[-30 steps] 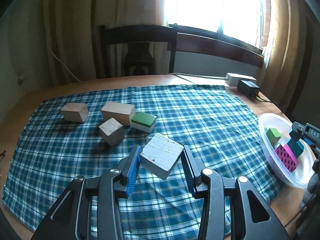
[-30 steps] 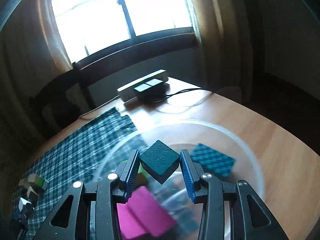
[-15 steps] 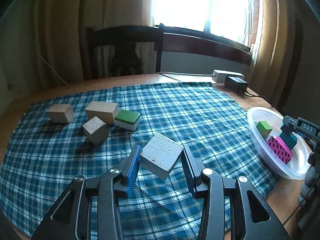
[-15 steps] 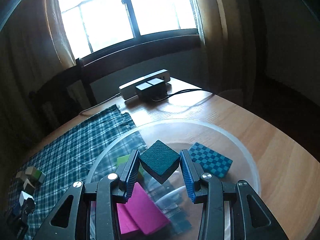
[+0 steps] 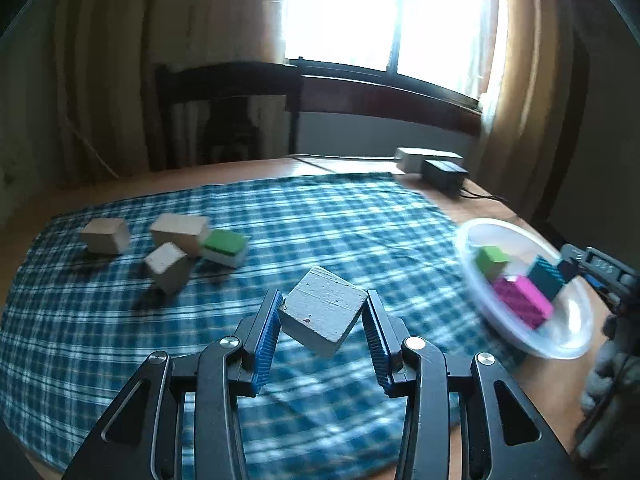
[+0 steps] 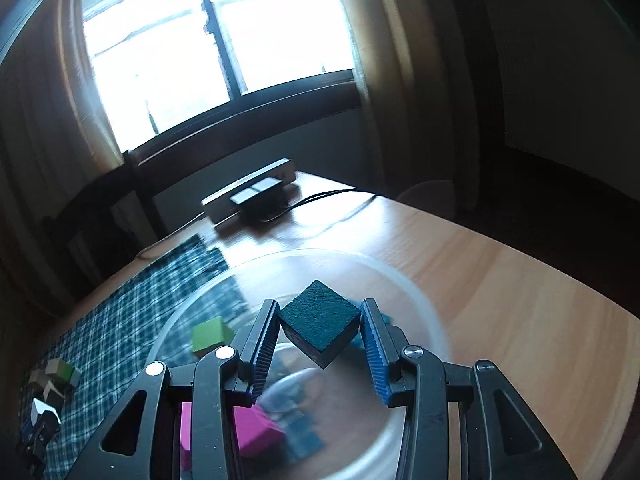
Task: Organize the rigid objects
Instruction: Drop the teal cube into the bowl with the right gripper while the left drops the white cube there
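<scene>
Far left on the blue plaid cloth (image 5: 360, 216), a loose cluster: a pale wooden block (image 5: 105, 235), a longer wooden block (image 5: 180, 231) beside it, a small wooden cube (image 5: 167, 266) just nearer, and a green-topped block (image 5: 224, 247) touching the long one. Moving right, the left gripper (image 5: 323, 314) has its blue pads clamped on a whitish wooden cube (image 5: 323, 312), tilted corner-down and lifted clear above the cloth. Right again, the clear plastic bowl (image 5: 576, 332) sits at the cloth's edge on the wooden table (image 6: 520, 288), with a green cube (image 5: 493, 259), a magenta block (image 5: 522, 300) and a teal checkered block (image 5: 546, 278) in it. Over that bowl, the right gripper (image 6: 319, 330) is closed on a dark teal cube (image 6: 319, 322), tilted on its corner, above the bowl's contents. At the far edge, a white power strip (image 6: 248, 194) with a black adapter (image 5: 444, 173).
</scene>
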{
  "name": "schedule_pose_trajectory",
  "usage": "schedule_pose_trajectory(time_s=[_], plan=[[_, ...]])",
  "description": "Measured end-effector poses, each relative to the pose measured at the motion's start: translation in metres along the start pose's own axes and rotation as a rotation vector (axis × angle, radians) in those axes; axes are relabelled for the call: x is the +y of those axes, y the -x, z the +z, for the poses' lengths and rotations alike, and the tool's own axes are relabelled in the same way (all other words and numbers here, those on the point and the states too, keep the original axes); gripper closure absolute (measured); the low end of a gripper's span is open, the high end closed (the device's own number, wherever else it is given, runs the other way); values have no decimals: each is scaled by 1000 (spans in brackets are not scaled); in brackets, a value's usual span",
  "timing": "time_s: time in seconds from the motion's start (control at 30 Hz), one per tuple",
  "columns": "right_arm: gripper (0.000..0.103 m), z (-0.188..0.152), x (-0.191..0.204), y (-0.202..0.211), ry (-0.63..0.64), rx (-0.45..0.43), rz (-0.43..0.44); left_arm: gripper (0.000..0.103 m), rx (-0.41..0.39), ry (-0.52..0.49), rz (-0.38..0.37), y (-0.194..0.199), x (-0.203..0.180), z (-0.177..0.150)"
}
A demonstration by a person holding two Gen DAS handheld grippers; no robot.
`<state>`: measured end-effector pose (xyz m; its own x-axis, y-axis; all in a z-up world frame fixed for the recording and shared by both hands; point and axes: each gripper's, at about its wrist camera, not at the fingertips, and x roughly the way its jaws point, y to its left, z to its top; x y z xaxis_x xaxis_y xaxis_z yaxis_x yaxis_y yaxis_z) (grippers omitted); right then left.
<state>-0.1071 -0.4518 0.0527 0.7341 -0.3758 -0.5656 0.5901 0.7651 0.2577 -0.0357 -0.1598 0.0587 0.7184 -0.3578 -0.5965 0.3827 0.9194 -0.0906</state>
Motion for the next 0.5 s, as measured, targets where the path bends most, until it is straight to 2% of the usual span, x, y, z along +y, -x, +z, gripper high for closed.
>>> schedule_pose_trajectory(time_s=[0.23,0.37,0.5], plan=[[59,3,-6,-1,-29,5,26,61,-45,-143,-113,15,-66,31],[59,3,-13,-6,-61,30,32,61,-34,-176,-219,7,-104,43],[59,3,-16,-7,-61,34,30,61,-19,-220,-279,-3,-132,49]])
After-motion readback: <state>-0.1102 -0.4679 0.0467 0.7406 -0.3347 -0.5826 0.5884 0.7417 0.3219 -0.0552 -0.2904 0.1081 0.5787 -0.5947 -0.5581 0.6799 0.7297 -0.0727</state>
